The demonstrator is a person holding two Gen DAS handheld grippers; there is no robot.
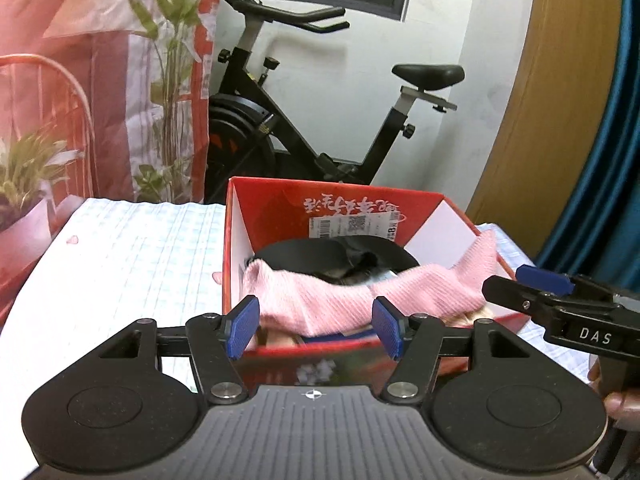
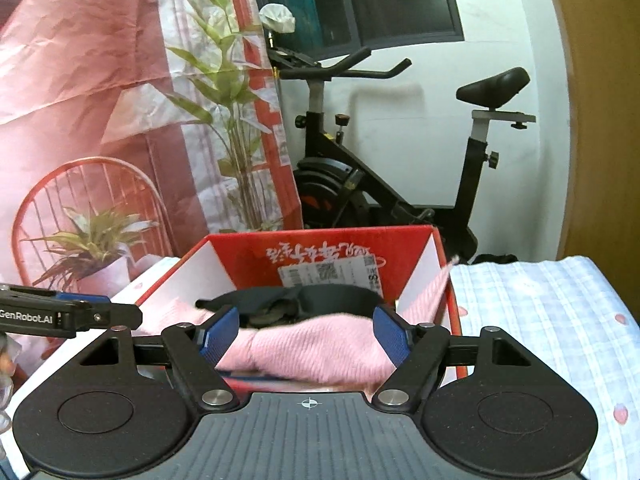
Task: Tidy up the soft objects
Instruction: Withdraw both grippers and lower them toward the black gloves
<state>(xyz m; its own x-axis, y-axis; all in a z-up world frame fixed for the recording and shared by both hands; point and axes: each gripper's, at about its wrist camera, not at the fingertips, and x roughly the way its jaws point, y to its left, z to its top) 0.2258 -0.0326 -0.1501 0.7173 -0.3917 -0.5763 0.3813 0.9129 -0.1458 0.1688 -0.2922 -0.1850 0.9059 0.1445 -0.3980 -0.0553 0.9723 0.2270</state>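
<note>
Red box stands on the checked cloth, straight ahead of both pairs of fingers; pink knit cloth lies heaped in it, just beyond the left gripper and spanning the gap between its blue pads, one end trailing up and over the box wall on the right-finger side; a black soft item sits behind the pink, further from the fingertips. Left gripper spread wide, nothing between the pads; right gripper likewise parted and empty, the pink knit filling the space ahead of its pads. Judgement: the knit is light, limp, ribbed so not slippery, will sag and drag when lifted; best pinched at a thick fold in the middle of the heap or at the draped end over the wall; a thin edge may slip out. Exercise bike beyond the box, well apart.
</note>
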